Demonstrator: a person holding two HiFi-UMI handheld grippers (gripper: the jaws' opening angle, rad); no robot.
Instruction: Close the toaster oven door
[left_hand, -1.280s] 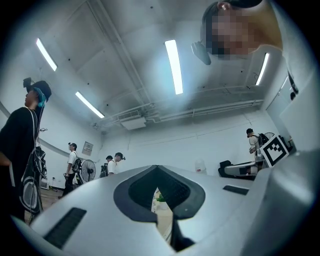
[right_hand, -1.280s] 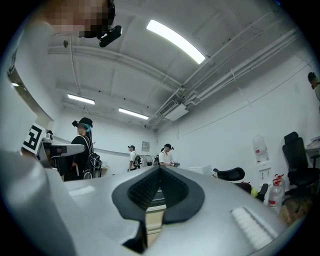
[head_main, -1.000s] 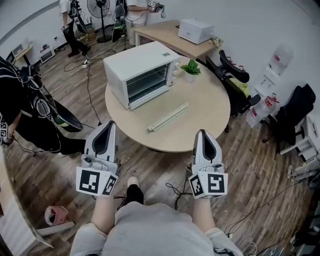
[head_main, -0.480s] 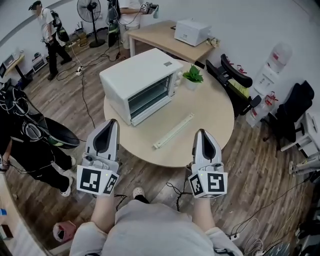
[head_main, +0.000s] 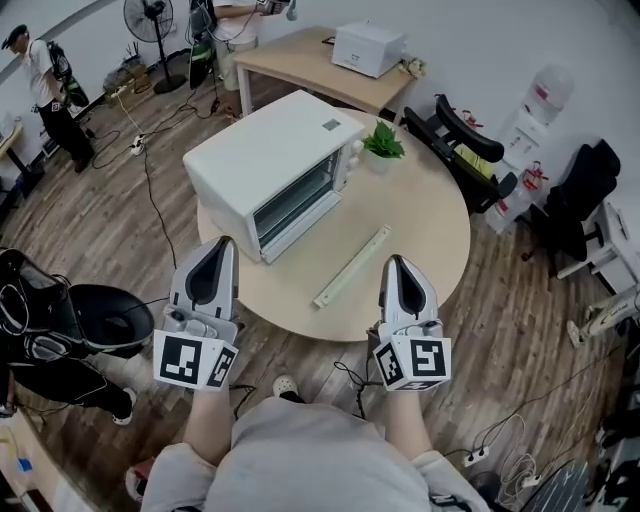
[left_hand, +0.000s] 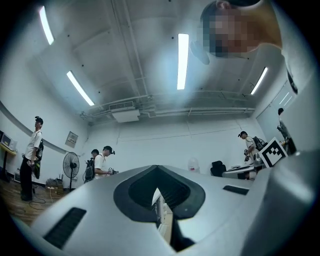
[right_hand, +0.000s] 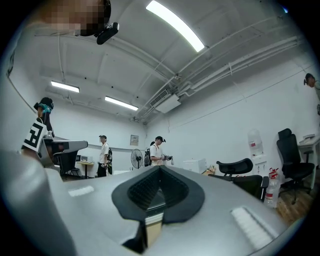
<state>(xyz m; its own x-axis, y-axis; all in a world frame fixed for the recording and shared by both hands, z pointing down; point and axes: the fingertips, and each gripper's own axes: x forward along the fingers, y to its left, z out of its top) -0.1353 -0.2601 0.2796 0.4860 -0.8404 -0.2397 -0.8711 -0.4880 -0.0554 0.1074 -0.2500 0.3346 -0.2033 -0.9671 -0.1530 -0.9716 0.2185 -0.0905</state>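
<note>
The white toaster oven (head_main: 265, 160) stands on the round wooden table (head_main: 430, 230), its glass door (head_main: 292, 200) facing me and standing upright against the front. Whether the door is fully to I cannot tell. My left gripper (head_main: 218, 243) hovers at the table's near edge, a short way in front of the oven, with its jaws together and empty. My right gripper (head_main: 393, 260) is over the near edge further right, also shut and empty. In the left gripper view the oven shows through the narrow slit of the left gripper (left_hand: 157, 167). The right gripper (right_hand: 160, 167) points slightly upward into the room.
A long pale strip (head_main: 352, 267) lies on the table between the grippers. A small potted plant (head_main: 382, 142) stands right of the oven. Behind are a desk with a white box (head_main: 368, 48), black chairs (head_main: 470, 140), a fan (head_main: 150, 20), people and floor cables.
Both grippers have come forward up to the table's near edge. The table and oven now sit nearer in the head view. Jaws unchanged.
</note>
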